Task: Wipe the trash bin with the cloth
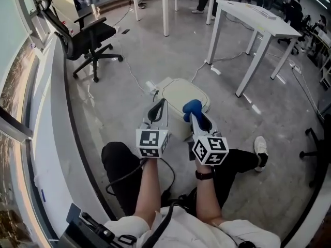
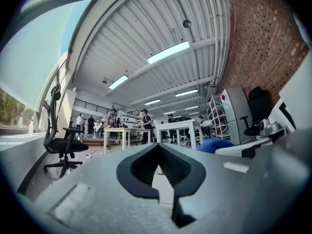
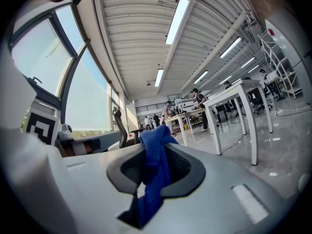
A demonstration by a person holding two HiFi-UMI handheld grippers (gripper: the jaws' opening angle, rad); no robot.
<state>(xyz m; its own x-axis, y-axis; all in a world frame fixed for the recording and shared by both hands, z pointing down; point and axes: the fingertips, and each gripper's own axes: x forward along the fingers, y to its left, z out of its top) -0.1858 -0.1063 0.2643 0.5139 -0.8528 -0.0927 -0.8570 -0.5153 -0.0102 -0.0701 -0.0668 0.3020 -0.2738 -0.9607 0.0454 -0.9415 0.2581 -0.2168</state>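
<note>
Grey concrete floor [image 1: 170,56], pale trash bin [image 1: 178,92] standing on it, black office chair [image 1: 93,35], white desks [image 1: 253,17] nearby

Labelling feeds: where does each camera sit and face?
Head view: on the head, steeply down at the bin; forearms, legs show.
Left gripper view: on the left gripper, out across the room; jaws shut, empty.
Right gripper view: on the right gripper, likewise; jaws shut on the cloth.
Shared: all show the cloth.
</note>
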